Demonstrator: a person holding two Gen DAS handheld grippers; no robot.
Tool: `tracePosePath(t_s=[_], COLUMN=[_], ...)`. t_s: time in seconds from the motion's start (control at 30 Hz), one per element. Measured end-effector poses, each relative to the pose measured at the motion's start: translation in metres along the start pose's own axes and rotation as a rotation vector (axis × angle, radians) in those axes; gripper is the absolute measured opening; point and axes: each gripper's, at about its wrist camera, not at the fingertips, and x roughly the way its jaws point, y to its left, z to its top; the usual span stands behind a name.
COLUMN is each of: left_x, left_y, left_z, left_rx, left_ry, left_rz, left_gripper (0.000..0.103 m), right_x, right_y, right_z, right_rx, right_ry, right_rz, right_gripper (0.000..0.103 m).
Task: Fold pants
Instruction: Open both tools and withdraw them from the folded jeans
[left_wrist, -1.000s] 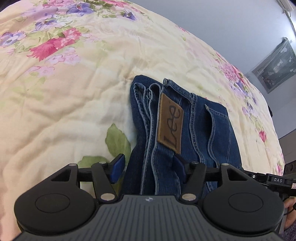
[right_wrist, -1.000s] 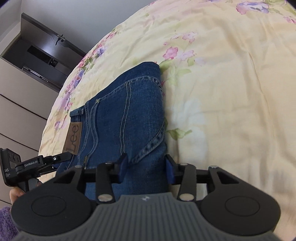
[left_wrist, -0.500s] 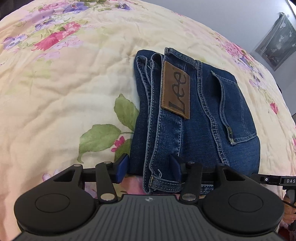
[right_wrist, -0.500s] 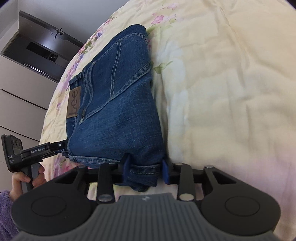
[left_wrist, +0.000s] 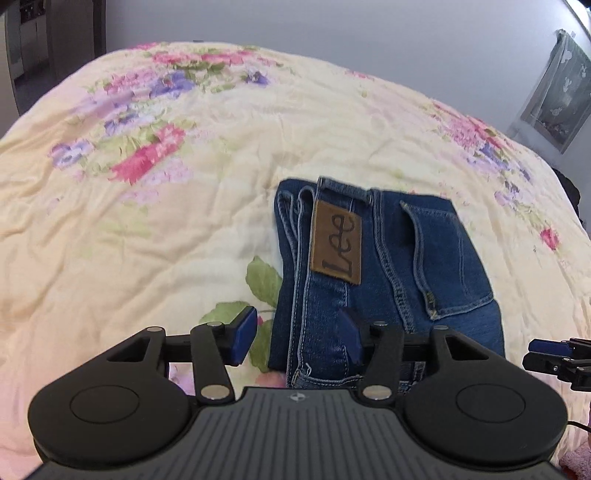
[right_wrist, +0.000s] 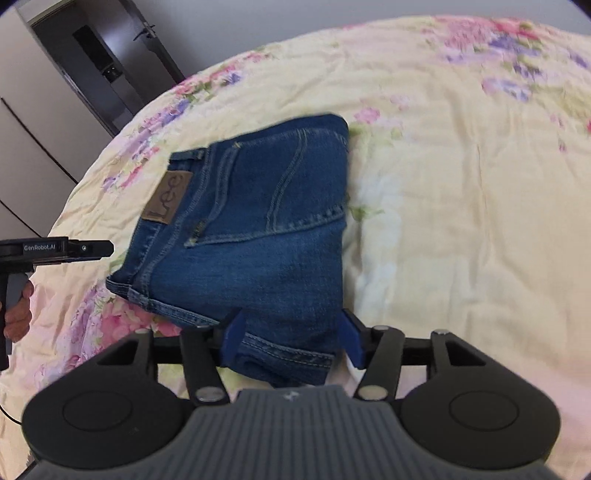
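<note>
The bed (left_wrist: 155, 229) has a big flowery cover, and the pants (right_wrist: 258, 236) lie on it, folded into a small square. To finish well, both hands should let go and lift away slowly, so the fold stays flat. The left hand-held gripper (left_wrist: 297, 341) is wide open now. The right hand-held gripper (right_wrist: 291, 339) is open too; half a second ago it pinched the hem.

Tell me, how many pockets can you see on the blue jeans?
1. A single back pocket shows on top of the folded jeans, right of the brown Lee patch. Other pockets may be hidden inside the folds.
</note>
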Motion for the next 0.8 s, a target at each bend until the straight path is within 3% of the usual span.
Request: tracePosePath(t_s=[0.17, 0.43, 0.57, 0.8], left_x=[-0.060, -0.167, -0.206, -0.240], left_y=[-0.014, -0.031, -0.041, -0.061], left_z=[0.023, 0.040, 0.022, -0.046], left_rx=[0.077, 0.286, 0.345, 0.385], left_ry=[-0.097, -0.218, -0.273, -0.399], left_rz=[0.036, 0.201, 0.266, 0.372], left_gripper=[0.060, 0.063, 0.066, 0.066], right_x=[-0.054, -0.145, -0.179, -0.210], right_y=[0.034, 0.082, 0.098, 0.116], right_z=[0.013, 0.007, -0.012, -0.064], right_rx=[-0.143, -0.308, -0.335, -0.296], right_ry=[-0.132, -0.332, -0.402, -0.486], right_rz=[-0.022, -0.080, -0.115, -0.168], right_gripper=[0.062, 0.076, 0.082, 0.082])
